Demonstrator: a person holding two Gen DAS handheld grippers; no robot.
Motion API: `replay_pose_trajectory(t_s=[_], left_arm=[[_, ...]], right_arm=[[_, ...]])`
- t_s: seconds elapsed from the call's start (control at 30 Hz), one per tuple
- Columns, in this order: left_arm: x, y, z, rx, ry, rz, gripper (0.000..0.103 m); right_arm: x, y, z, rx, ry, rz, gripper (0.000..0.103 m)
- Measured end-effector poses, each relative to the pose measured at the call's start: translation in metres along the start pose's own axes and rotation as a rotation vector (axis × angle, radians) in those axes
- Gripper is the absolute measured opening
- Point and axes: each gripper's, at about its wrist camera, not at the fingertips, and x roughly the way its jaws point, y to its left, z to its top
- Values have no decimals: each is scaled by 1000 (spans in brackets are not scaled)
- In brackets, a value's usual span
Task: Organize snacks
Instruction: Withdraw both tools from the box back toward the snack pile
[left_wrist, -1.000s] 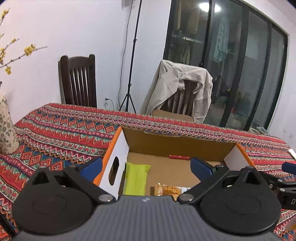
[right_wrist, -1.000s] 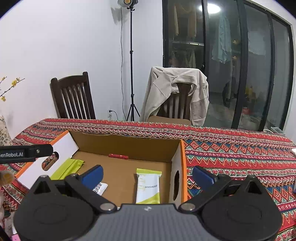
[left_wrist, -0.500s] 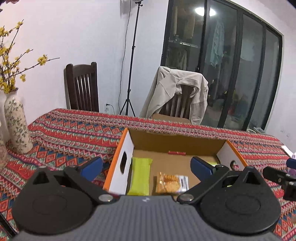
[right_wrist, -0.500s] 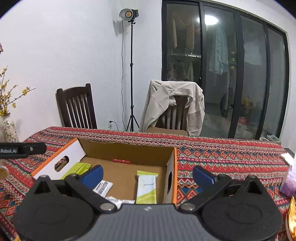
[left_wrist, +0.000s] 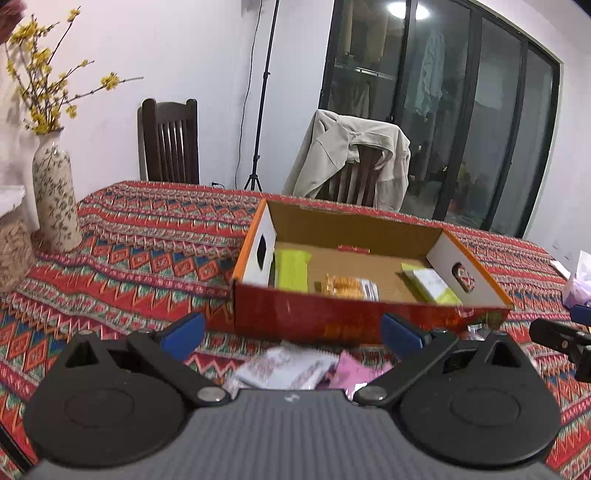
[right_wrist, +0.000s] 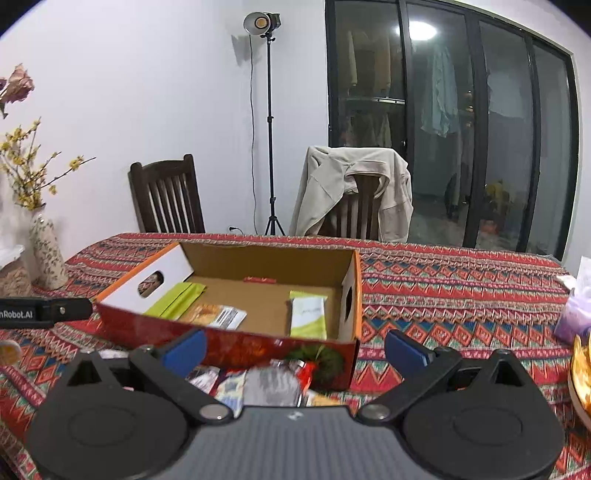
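Before box (left_wrist: 343, 321): both grippers spread, level, empty.

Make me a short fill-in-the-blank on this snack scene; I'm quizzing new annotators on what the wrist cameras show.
1. Both the left gripper and the right gripper are ____.
2. The packets already sorted lie inside the cardboard ____.
3. Loose snack packets lie on the tablecloth in ____ of the box.
4. The vase holds branches with ____ flowers.

Missing words: open; box; front; yellow

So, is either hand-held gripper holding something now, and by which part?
Nothing is held: the left hand-held gripper and the right hand-held gripper are both open.
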Motion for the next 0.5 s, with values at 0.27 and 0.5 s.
replay_pose_trajectory(t_s=[0.27,0.5], left_arm=[[-9,9,-35,23,10,-15,103],[-7,15,-48,16,15,-19,103]], right_arm=[[-14,14,-31,-8,33,8,103],[-17,20,-51,1,67,10,103]])
